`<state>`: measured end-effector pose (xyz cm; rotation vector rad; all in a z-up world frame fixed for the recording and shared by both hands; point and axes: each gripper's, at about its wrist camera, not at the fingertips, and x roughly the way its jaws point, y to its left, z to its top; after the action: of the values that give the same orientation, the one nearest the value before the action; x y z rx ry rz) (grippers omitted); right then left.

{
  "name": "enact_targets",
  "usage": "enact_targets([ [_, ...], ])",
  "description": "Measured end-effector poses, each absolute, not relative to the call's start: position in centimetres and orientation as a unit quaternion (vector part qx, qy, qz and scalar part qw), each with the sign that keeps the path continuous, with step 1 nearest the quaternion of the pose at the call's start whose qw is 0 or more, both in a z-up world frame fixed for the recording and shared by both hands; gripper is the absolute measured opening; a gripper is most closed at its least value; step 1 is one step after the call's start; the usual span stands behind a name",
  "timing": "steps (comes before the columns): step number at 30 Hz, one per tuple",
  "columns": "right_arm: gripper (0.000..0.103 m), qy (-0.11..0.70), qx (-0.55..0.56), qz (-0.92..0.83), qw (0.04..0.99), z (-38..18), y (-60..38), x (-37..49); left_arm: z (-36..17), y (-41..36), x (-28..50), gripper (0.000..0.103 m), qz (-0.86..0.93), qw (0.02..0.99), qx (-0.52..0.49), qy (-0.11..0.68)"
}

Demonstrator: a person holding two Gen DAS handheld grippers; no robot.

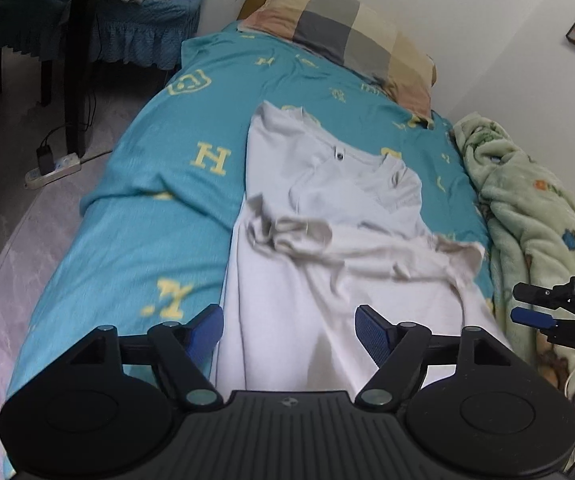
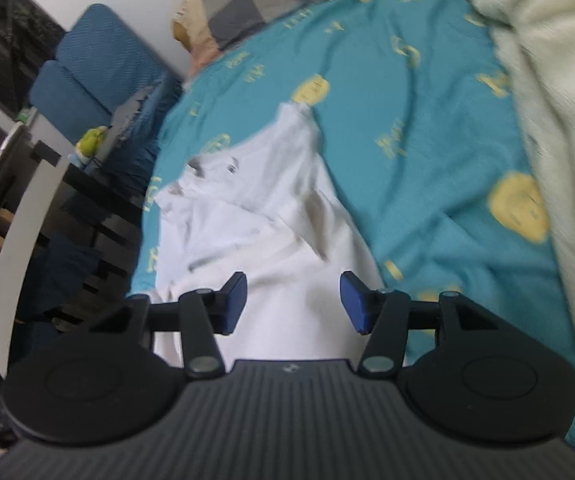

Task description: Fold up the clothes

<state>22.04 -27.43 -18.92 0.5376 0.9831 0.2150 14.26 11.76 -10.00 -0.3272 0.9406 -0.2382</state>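
Observation:
A white T-shirt [image 1: 319, 248] lies lengthwise on the teal bed sheet [image 1: 155, 208], collar toward the pillow, both sleeves folded in over the chest. My left gripper [image 1: 289, 330] hovers open over the shirt's lower part, nothing between its blue pads. The right gripper [image 1: 535, 316] shows at the right edge of the left wrist view, held by a hand, beside the shirt. In the right wrist view the same T-shirt [image 2: 255, 220] stretches away from my right gripper [image 2: 293, 300], which stands open above the hem end with empty jaws.
A checked pillow [image 1: 351, 36] lies at the head of the bed. A pale green fleece blanket [image 1: 527, 208] is bunched along the right side. Left of the bed are a blue-covered chair [image 1: 99, 28], a dark post and a power strip [image 1: 53, 168] on the floor.

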Motion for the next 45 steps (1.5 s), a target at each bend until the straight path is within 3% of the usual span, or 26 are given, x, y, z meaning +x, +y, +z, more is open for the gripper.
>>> enact_targets([
  [8,0.054,0.494,0.206,0.126,0.835,-20.4,-25.6,20.0,-12.3,10.1,12.8,0.07,-0.117,0.858,-0.123,0.485],
  [10,0.054,0.501,0.18,0.124,0.837,-20.9,-24.8,20.1,-12.9,10.0,12.9,0.056,-0.119,0.854,-0.12,0.492],
  [12,0.05,0.508,0.147,0.117,0.841,-21.6,-24.1,20.3,-13.2,10.0,13.1,0.051,-0.124,0.852,-0.12,0.494],
  [14,0.039,0.507,0.137,0.116,0.843,-22.0,-23.9,20.3,-13.4,9.8,13.2,0.04,-0.125,0.855,-0.113,0.491],
  [16,0.018,0.504,0.137,0.119,0.844,-22.2,-24.0,20.3,-13.4,9.5,13.2,0.015,-0.125,0.857,-0.102,0.489],
  [17,0.016,0.502,0.134,0.119,0.846,-22.1,-24.0,20.3,-13.4,9.4,13.2,0.01,-0.125,0.858,-0.099,0.488],
  [26,0.012,0.504,0.139,0.095,0.847,-22.0,-24.9,20.0,-12.4,10.2,12.8,0.006,-0.126,0.862,-0.11,0.479],
  [32,0.014,0.502,0.153,0.081,0.847,-21.7,-25.6,19.7,-12.5,11.0,12.6,0.014,-0.117,0.856,-0.134,0.486],
  [34,0.014,0.498,0.169,0.077,0.847,-21.4,-26.1,19.5,-12.0,11.6,12.2,0.03,-0.112,0.853,-0.157,0.485],
  [38,0.014,0.485,0.23,0.057,0.842,-20.7,-27.8,18.8,-10.8,12.8,10.2,0.053,-0.12,0.838,-0.241,0.474],
  [40,0.015,0.47,0.261,0.046,0.842,-20.2,-28.8,18.2,-10.6,13.1,8.7,0.073,-0.129,0.828,-0.28,0.469],
  [45,0.015,0.429,0.326,0.02,0.842,-19.0,-30.8,16.7,-11.7,13.5,6.9,0.08,-0.145,0.786,-0.377,0.469],
])
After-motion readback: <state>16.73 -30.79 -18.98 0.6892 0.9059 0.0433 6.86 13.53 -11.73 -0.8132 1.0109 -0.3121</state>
